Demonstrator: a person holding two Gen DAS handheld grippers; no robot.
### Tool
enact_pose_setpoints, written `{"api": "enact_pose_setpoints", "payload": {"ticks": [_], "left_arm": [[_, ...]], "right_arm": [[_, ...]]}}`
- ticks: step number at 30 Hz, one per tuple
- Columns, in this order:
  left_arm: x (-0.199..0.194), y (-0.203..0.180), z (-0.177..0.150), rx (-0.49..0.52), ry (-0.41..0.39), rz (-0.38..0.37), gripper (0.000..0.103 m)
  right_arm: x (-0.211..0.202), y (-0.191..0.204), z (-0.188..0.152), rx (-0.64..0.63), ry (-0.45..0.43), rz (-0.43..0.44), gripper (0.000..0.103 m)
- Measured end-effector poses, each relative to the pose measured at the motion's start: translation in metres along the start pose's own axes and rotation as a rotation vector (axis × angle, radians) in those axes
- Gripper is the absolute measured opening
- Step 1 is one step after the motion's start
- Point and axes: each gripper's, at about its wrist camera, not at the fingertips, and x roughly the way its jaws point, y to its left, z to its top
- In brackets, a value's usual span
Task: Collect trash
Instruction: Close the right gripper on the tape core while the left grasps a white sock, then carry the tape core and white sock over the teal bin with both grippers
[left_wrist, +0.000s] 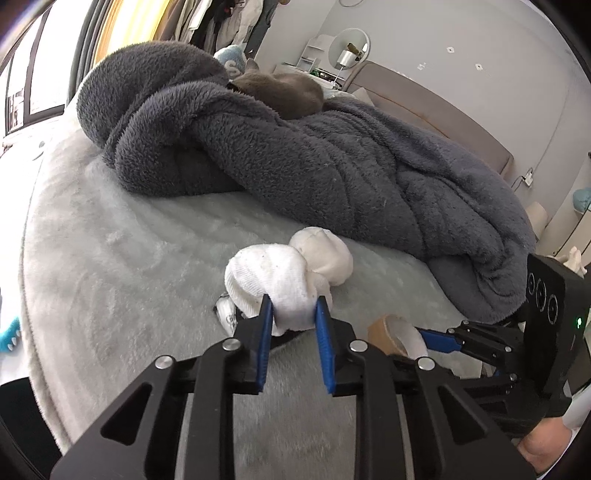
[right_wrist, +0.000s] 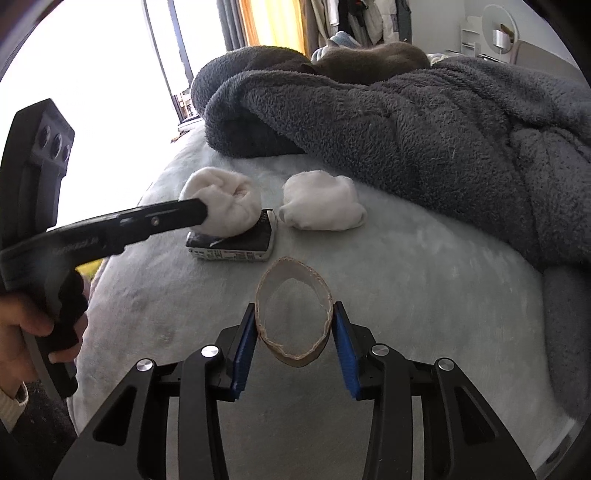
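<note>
On the bed (right_wrist: 369, 280), the left claw (left_wrist: 293, 308) is clamped on a white balled sock (left_wrist: 273, 280) lying over a small packet (right_wrist: 236, 240). The right claw (right_wrist: 294, 325) pinches a flattened cardboard tube (right_wrist: 293, 314). A second sock (right_wrist: 321, 206) sits beside the grey blanket (right_wrist: 424, 122).

My left gripper (left_wrist: 293, 308) pinched a white sock ball (left_wrist: 273, 284) resting on a small printed packet (right_wrist: 236, 245); a second sock ball (right_wrist: 321, 206) lay just beside it; my right gripper (right_wrist: 293, 325) squeezed a cardboard tube (right_wrist: 293, 317), flattened oval.
</note>
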Motion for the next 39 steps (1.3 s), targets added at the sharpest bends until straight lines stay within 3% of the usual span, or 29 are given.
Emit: {"api": "enact_pose_setpoints", "payload": {"ticks": [21, 39], "left_arm": [[-0.068, -0.006, -0.030, 0.060, -0.018, 0.017, 0.023], [-0.122, 0.036, -0.039, 0.051, -0.057, 0.061, 0.023]], "right_arm": [[-0.023, 0.041, -0.018, 0.056, -0.078, 0.001, 0.041], [-0.014, 0.099, -0.002, 0.041, -0.112, 0.056, 0.041]]}}
